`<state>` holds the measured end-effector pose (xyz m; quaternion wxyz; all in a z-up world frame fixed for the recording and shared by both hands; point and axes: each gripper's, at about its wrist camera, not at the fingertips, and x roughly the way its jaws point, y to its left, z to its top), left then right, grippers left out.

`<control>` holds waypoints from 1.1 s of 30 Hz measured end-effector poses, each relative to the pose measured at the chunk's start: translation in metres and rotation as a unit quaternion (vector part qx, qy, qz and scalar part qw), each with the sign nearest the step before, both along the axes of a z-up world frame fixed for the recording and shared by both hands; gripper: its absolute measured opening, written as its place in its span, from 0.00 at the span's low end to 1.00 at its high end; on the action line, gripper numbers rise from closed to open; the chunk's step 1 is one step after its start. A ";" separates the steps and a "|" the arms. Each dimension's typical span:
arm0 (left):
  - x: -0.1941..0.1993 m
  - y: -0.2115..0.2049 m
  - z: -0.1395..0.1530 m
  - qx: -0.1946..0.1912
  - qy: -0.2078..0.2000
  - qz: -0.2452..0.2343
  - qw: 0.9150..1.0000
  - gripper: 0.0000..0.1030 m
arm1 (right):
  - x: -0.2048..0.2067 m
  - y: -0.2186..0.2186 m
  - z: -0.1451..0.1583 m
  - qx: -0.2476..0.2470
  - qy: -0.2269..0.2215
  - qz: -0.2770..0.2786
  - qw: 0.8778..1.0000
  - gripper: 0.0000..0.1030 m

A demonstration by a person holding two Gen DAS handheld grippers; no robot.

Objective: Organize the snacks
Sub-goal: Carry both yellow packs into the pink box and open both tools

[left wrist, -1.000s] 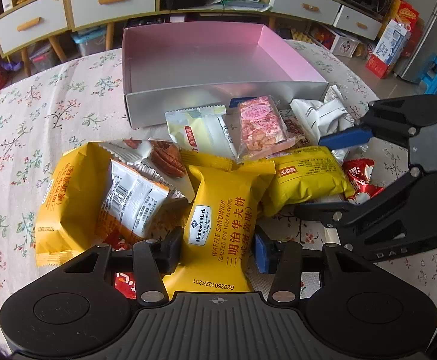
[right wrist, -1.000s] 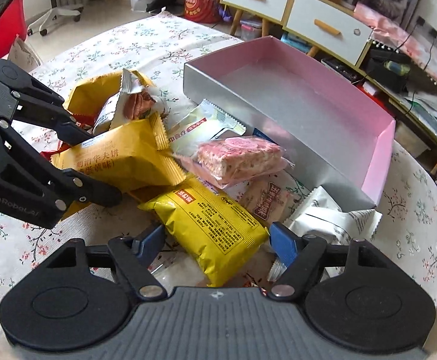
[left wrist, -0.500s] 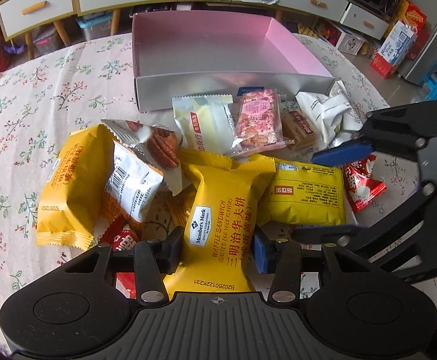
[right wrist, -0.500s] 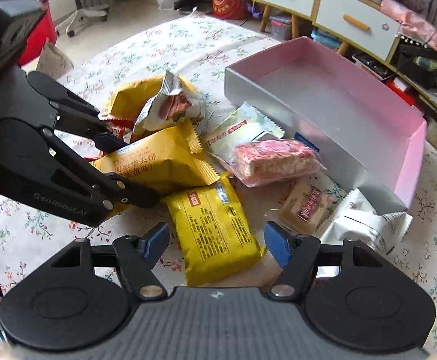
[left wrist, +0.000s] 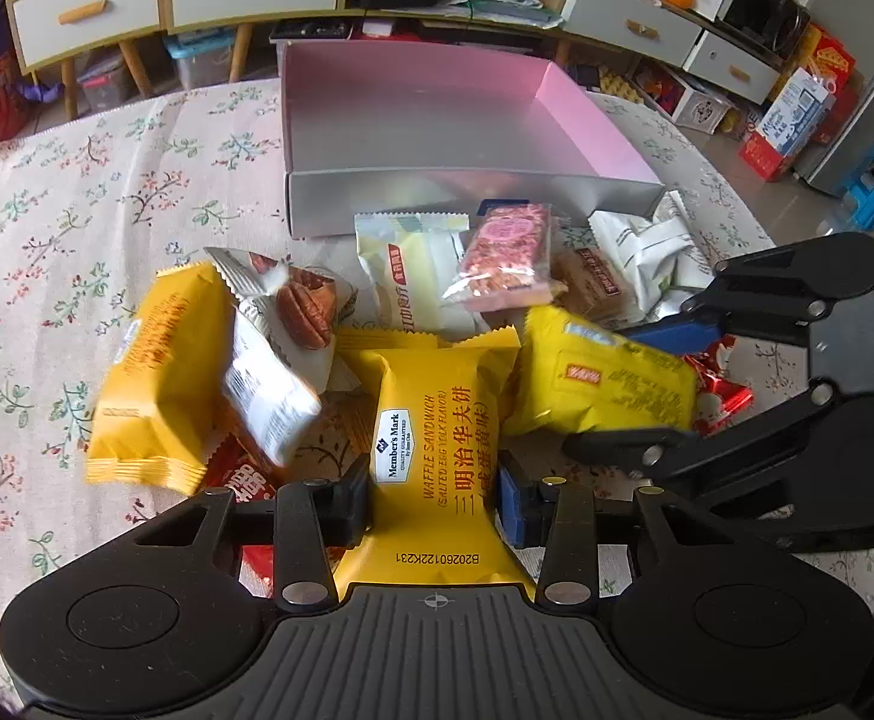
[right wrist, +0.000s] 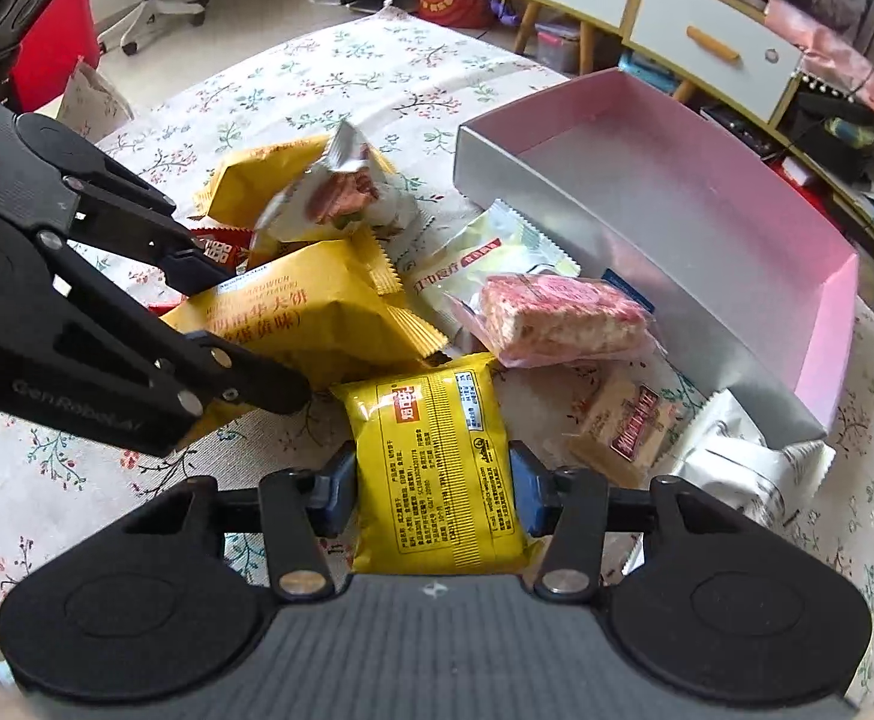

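A pile of wrapped snacks lies on the flowered tablecloth in front of an empty pink box (left wrist: pixel 437 120) with silver walls, also in the right wrist view (right wrist: pixel 664 204). My left gripper (left wrist: pixel 434 501) is shut on a yellow Member's Mark waffle sandwich pack (left wrist: pixel 437 420), seen from the right wrist as well (right wrist: pixel 305 318). My right gripper (right wrist: pixel 431 489) is shut on a yellow snack pack (right wrist: pixel 437 456), which shows in the left wrist view (left wrist: pixel 604 378). Both packs are at the near side of the pile.
Other snacks: a second yellow pack (left wrist: pixel 155 378), a pecan packet (left wrist: pixel 299 312), a pale green packet (left wrist: pixel 413 264), a pink nougat bar (left wrist: pixel 505 255), a brown biscuit (right wrist: pixel 628 420), white packets (left wrist: pixel 640 252), red wrappers (left wrist: pixel 721 387). Drawers and clutter stand behind the table.
My right gripper has closed from wide open onto the yellow snack pack. Both grippers have risen slightly with their packs. The left gripper stays shut on the waffle pack.
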<state>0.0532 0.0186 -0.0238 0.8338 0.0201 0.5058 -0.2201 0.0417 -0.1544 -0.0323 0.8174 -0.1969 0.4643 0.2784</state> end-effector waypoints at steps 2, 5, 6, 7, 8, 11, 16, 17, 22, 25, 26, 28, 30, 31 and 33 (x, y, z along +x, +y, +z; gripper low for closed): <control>-0.003 0.000 0.004 -0.003 -0.003 -0.004 1.000 0.37 | -0.002 -0.003 0.005 0.004 -0.005 -0.007 1.000 0.45; -0.008 -0.002 0.014 -0.007 -0.017 -0.009 1.000 0.36 | -0.006 -0.010 0.015 0.019 -0.011 -0.019 1.000 0.45; -0.010 -0.002 0.018 -0.008 -0.023 -0.010 1.000 0.36 | -0.007 -0.012 0.017 0.022 -0.015 -0.026 0.999 0.45; -0.011 -0.002 0.022 -0.010 -0.029 -0.007 1.000 0.35 | -0.006 -0.015 0.019 0.023 -0.019 -0.032 0.999 0.45; -0.012 -0.002 0.026 -0.012 -0.033 -0.004 0.999 0.35 | -0.005 -0.017 0.022 0.021 -0.025 -0.041 0.999 0.45; -0.015 -0.004 0.036 -0.016 -0.050 0.010 0.999 0.35 | -0.003 -0.023 0.031 0.022 -0.041 -0.069 0.997 0.45; -0.012 -0.014 0.050 -0.027 -0.066 0.021 0.997 0.35 | 0.004 -0.033 0.049 0.042 -0.071 -0.113 0.990 0.45; -0.008 -0.016 0.052 -0.028 -0.068 0.023 0.997 0.35 | 0.006 -0.035 0.050 0.047 -0.075 -0.124 0.988 0.46; 0.027 -0.020 0.058 -0.043 -0.071 0.045 0.996 0.35 | 0.030 -0.053 0.050 0.075 -0.075 -0.187 0.977 0.46; 0.054 -0.027 0.060 -0.038 -0.088 0.052 0.994 0.35 | 0.047 -0.068 0.046 0.093 -0.075 -0.222 0.968 0.46; 0.062 -0.029 0.060 -0.034 -0.094 0.053 0.994 0.35 | 0.051 -0.071 0.045 0.097 -0.075 -0.232 0.965 0.46; 0.081 -0.035 0.056 -0.029 -0.104 0.053 0.993 0.35 | 0.062 -0.077 0.042 0.105 -0.075 -0.249 0.960 0.46; 0.100 -0.040 0.050 -0.025 -0.108 0.056 0.992 0.35 | 0.072 -0.083 0.038 0.118 -0.069 -0.264 0.955 0.46; 0.110 -0.042 0.047 -0.024 -0.107 0.059 0.992 0.35 | 0.078 -0.086 0.037 0.128 -0.064 -0.271 0.952 0.46; 0.129 -0.044 0.039 -0.024 -0.104 0.065 0.992 0.35 | 0.091 -0.090 0.034 0.144 -0.059 -0.278 0.948 0.46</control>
